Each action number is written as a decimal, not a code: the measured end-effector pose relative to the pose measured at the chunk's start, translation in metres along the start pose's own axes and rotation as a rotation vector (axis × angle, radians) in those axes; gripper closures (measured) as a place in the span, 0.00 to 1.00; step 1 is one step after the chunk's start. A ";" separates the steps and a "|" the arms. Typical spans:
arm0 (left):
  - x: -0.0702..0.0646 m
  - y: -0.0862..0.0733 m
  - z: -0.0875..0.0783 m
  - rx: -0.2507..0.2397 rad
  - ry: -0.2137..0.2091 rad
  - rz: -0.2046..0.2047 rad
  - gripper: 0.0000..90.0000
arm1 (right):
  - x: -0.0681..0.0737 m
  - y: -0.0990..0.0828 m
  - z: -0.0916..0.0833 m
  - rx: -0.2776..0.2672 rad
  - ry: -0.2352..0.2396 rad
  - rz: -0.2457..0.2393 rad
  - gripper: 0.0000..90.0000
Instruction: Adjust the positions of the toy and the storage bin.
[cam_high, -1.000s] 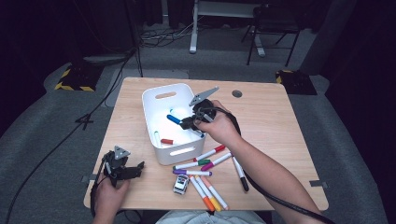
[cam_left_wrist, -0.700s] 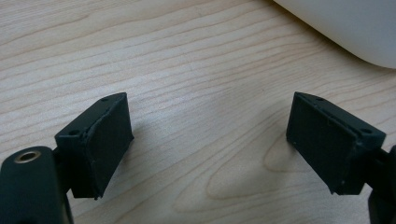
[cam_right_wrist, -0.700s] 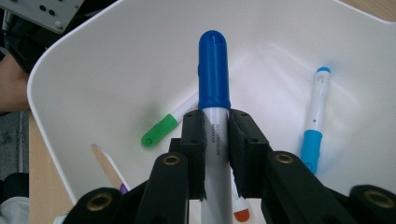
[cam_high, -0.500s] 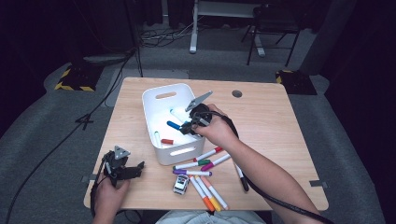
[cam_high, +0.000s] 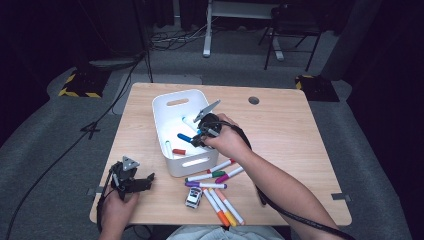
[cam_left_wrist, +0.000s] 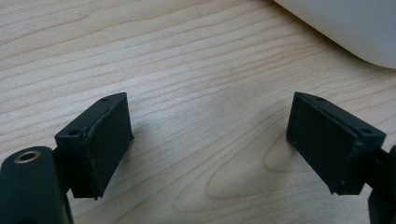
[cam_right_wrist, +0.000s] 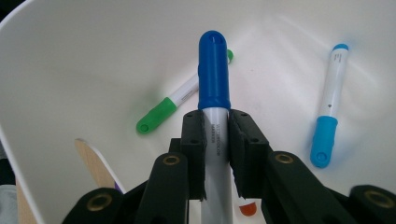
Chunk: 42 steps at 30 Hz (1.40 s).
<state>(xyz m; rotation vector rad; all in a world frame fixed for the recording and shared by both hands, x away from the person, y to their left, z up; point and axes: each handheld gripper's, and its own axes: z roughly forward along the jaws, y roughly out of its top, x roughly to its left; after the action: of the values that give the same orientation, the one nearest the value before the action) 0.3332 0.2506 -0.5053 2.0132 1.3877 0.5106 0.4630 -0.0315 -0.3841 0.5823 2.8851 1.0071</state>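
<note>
While held over the bin:
Right gripper (cam_right_wrist: 216, 154): clamped blue marker (cam_right_wrist: 214, 79) inside white bin (cam_high: 165, 112).
Left gripper (cam_left_wrist: 210, 140): jaws apart, empty, at bench (cam_left_wrist: 187, 70).
Step, judged: dropping marker; next, release.

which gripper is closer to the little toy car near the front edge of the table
Left. The left gripper sits beside the toy car on the table; the right gripper is farther back, inside the white bin.

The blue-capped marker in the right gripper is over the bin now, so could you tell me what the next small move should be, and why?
Probably open the right gripper and let the blue-capped marker drop. Its jaws are clamped on the marker's white barrel, already inside the white bin, where a green-capped marker and a light-blue-capped marker already lie.
</note>
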 end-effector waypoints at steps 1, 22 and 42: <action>0.000 0.000 0.000 0.000 0.000 0.000 0.16 | -0.001 0.000 0.000 0.004 -0.006 -0.005 0.86; 0.000 0.000 0.000 0.002 -0.002 0.000 0.16 | 0.006 -0.006 -0.028 -0.157 -0.018 0.009 0.57; 0.000 0.000 0.000 0.002 -0.003 0.001 0.16 | -0.010 -0.080 -0.105 -0.283 -0.139 0.100 0.58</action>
<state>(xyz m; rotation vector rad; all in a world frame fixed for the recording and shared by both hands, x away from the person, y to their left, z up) 0.3334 0.2508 -0.5050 2.0158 1.3865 0.5062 0.4296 -0.1551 -0.3509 0.7463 2.5540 1.3016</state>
